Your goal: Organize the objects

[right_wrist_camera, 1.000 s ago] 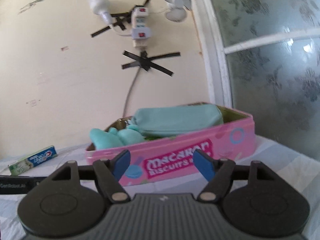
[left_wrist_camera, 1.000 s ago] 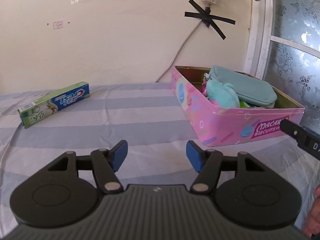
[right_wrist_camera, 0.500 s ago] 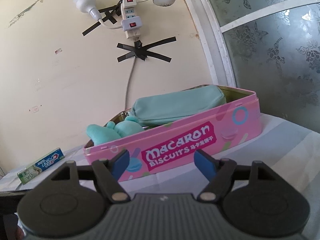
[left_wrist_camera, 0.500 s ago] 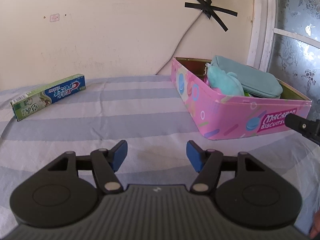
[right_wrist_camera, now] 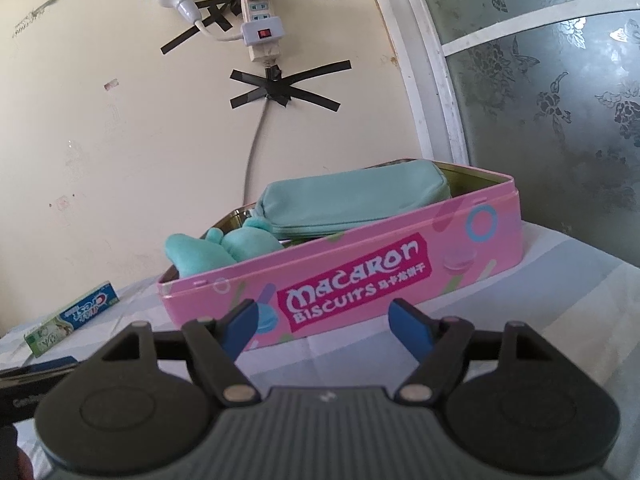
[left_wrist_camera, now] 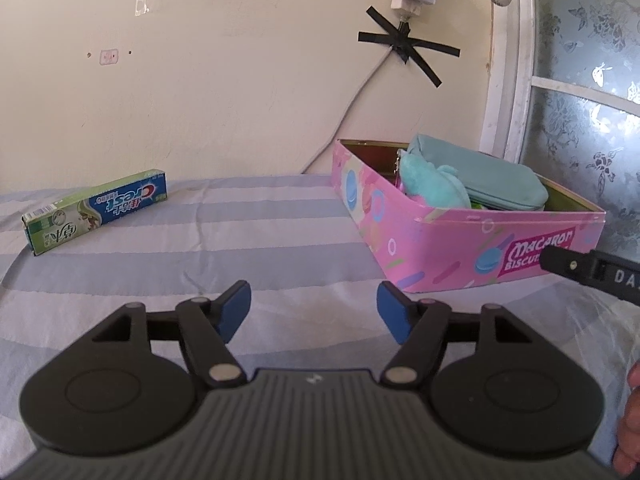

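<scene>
A pink biscuit tin [left_wrist_camera: 452,240] [right_wrist_camera: 360,276] stands open on the striped bed sheet, holding a teal pouch [left_wrist_camera: 480,180] [right_wrist_camera: 352,200] and a teal plush toy [left_wrist_camera: 432,184] [right_wrist_camera: 208,252]. A green and blue toothpaste box [left_wrist_camera: 96,210] [right_wrist_camera: 72,316] lies far left on the sheet. My left gripper [left_wrist_camera: 314,306] hovers over bare sheet left of the tin, its jaws opening with nothing between them. My right gripper [right_wrist_camera: 322,322] faces the tin's long side, open and empty. Its finger also shows at the right edge of the left wrist view.
A cream wall runs behind the bed, with a power strip [right_wrist_camera: 260,20] taped up and a cable [left_wrist_camera: 352,108] dropping behind the tin. A frosted glass window [right_wrist_camera: 560,100] stands at the right. A hand [left_wrist_camera: 630,420] shows at the lower right.
The left gripper's jaws have spread slightly. Both views have shifted a little, with the tin sitting lower and closer in the right wrist view. No object has moved.
</scene>
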`<state>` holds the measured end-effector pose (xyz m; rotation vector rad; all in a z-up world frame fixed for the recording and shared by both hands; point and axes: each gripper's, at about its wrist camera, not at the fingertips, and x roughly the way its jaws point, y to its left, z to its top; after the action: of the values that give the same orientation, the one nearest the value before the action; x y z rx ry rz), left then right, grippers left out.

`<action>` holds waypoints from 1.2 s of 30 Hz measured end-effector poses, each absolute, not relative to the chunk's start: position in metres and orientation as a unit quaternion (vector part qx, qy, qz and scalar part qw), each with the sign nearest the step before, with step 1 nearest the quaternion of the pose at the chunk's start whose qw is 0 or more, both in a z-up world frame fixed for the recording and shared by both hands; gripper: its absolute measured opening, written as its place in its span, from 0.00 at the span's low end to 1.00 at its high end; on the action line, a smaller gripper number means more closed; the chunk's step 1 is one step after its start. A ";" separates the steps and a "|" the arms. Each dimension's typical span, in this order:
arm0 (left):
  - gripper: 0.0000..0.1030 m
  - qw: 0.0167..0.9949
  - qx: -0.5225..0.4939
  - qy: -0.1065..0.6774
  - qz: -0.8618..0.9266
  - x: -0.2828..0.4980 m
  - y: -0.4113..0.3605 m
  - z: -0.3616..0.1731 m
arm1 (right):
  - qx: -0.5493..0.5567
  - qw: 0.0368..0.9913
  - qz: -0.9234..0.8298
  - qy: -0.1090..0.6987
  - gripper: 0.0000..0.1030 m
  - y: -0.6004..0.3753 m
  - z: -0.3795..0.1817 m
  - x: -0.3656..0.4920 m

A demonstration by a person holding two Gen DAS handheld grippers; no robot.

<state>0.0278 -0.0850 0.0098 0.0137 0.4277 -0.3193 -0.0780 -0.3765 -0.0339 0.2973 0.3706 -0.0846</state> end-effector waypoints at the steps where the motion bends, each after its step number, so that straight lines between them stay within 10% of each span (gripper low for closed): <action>1: 0.71 0.965 0.006 0.210 -0.159 0.027 -0.085 0.010 | 0.145 0.971 -0.045 0.186 0.72 -0.376 -0.034 -0.077; 36: 0.72 0.953 -0.073 0.292 -0.019 0.064 0.096 0.000 | 0.017 0.941 0.169 0.292 0.72 -0.209 -0.030 -0.051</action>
<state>0.0638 0.0960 0.0003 -0.1484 0.5932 -0.0379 -0.0512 -0.2088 -0.0299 0.0352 0.5948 0.3438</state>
